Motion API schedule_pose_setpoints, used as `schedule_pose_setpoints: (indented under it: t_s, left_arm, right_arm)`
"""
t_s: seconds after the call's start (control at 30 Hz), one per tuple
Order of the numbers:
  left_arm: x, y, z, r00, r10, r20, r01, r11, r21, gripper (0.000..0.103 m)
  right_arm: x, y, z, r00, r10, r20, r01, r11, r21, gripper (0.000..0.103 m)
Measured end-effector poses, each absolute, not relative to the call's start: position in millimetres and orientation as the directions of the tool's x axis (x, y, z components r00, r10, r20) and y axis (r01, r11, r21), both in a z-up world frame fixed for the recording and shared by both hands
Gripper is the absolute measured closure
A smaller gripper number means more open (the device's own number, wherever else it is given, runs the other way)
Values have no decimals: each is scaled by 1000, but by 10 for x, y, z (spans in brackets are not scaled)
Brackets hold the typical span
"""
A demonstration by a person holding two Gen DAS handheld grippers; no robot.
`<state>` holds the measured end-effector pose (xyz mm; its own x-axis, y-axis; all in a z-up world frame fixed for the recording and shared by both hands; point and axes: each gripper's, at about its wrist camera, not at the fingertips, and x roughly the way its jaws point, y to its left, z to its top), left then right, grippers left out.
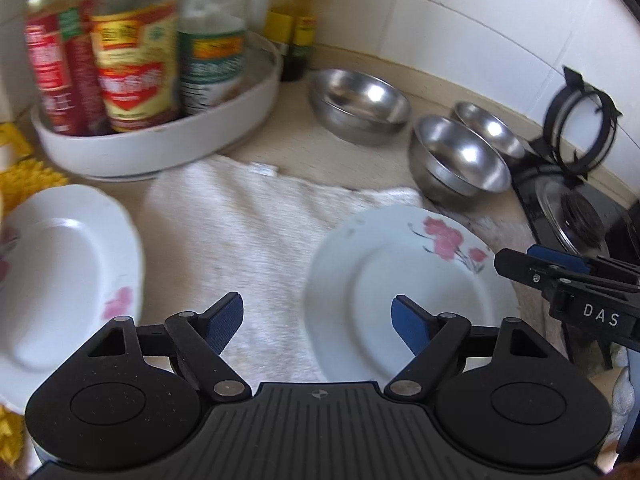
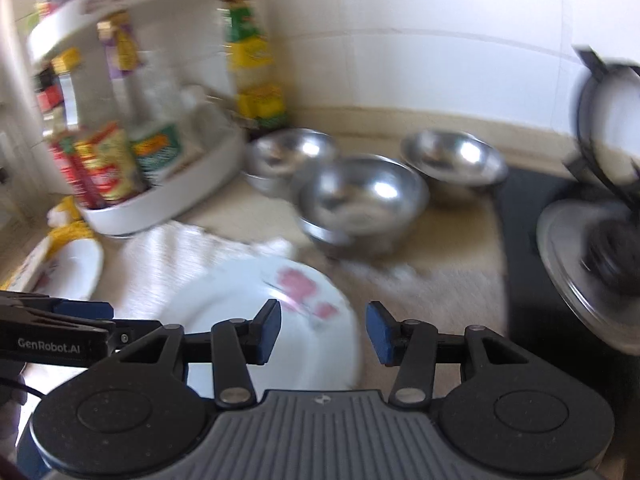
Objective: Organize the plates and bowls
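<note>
Two white plates with pink flowers lie on a white towel point(image 1: 240, 232). One plate point(image 1: 60, 276) is at the left, the other plate point(image 1: 400, 280) at the right. My left gripper point(image 1: 318, 322) hovers open above the towel between them, its right pad over the right plate's rim. Three steel bowls stand behind: a wide bowl point(image 1: 360, 104), a middle bowl point(image 1: 460, 160) and a small bowl point(image 1: 490, 128). In the right wrist view my right gripper point(image 2: 323, 332) is open over the flowered plate point(image 2: 260, 320), with the bowls point(image 2: 360, 200) beyond. The view is blurred.
A white round tray point(image 1: 160, 136) of sauce bottles stands at the back left, more bottles point(image 1: 296, 20) by the tiled wall. A black stove with a glass lid point(image 1: 572, 216) is at the right. A yellow cloth point(image 1: 24, 172) lies at the left edge.
</note>
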<state>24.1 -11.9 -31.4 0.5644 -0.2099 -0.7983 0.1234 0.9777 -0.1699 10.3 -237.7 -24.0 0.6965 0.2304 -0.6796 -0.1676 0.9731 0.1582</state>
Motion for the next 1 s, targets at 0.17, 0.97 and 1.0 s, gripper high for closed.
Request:
schedule_pose_setpoints:
  t_s: [0.17,0.97,1.0]
  left_arm:
    - [24,238,-207,603,-106,-791,-33,987,-157,15]
    - [-215,2389,-86,567,256,-783,-476,878,-58,13]
    - [-199,2446,-117,564,250,-787,-474,879,-61,13]
  right_arm:
    - [308,-1959,-224,631,384,-674,-358,915,186,53]
    - [704,544,-24,390,624,-677,-744,647,167,53]
    - [725,592,-41,392,614,-685,-738,654,164,53]
